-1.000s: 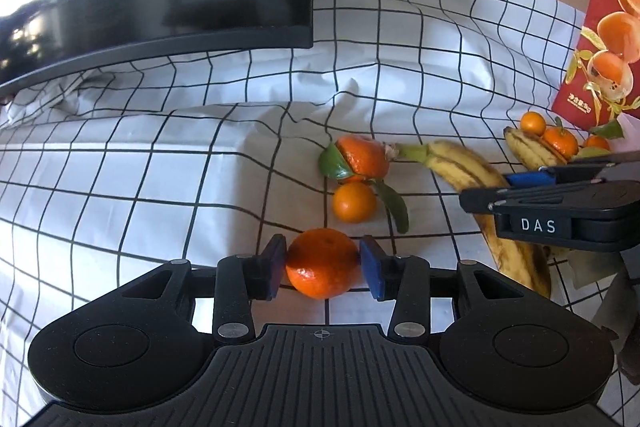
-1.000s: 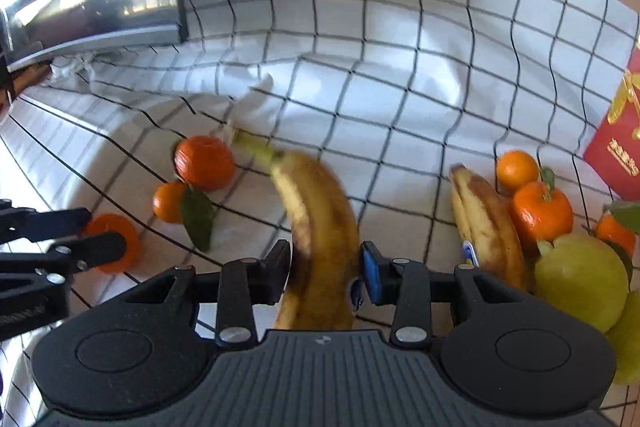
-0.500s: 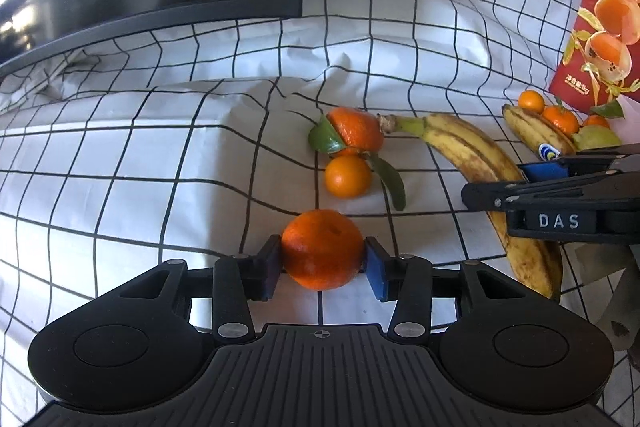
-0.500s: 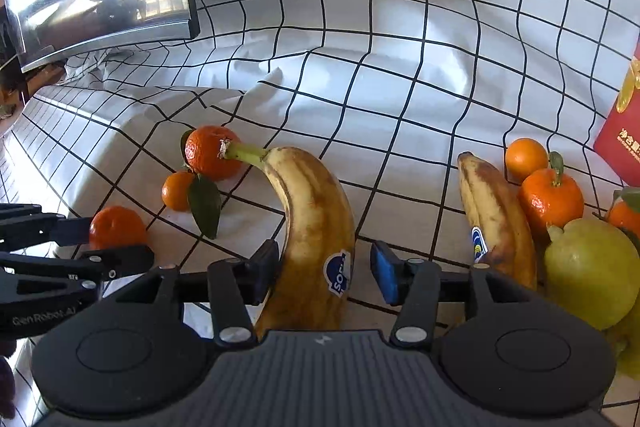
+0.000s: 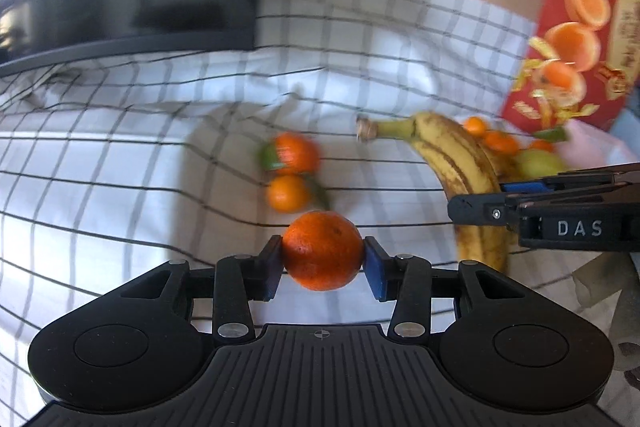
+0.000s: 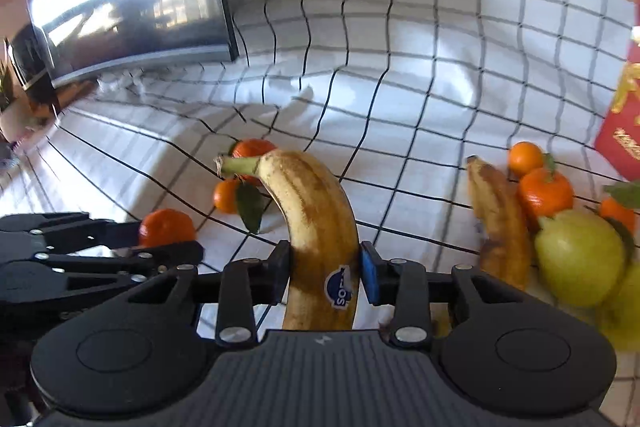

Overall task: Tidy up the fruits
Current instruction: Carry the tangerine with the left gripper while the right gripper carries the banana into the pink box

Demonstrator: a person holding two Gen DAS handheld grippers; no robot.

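L wrist: orange (image 5: pixel 322 255) betw claw (image 5: pixel 323 267) pads.

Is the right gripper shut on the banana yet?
Shut: the right gripper has both jaws pressed against the banana.

- The desk (image 6: pixel 420 75) is covered by a white cloth with a black grid, rumpled at the middle.
- Two tangerines with leaves (image 6: pixel 240 179) are seen lying at the centre.
- At the right, a spotted banana (image 6: pixel 500 223), more tangerines (image 6: pixel 544 191) and a green pear (image 6: pixel 580 263) are clustered.
- A dark monitor (image 6: pixel 132 7) is placed far left.
- A red box (image 5: pixel 568 39) is stood far right.
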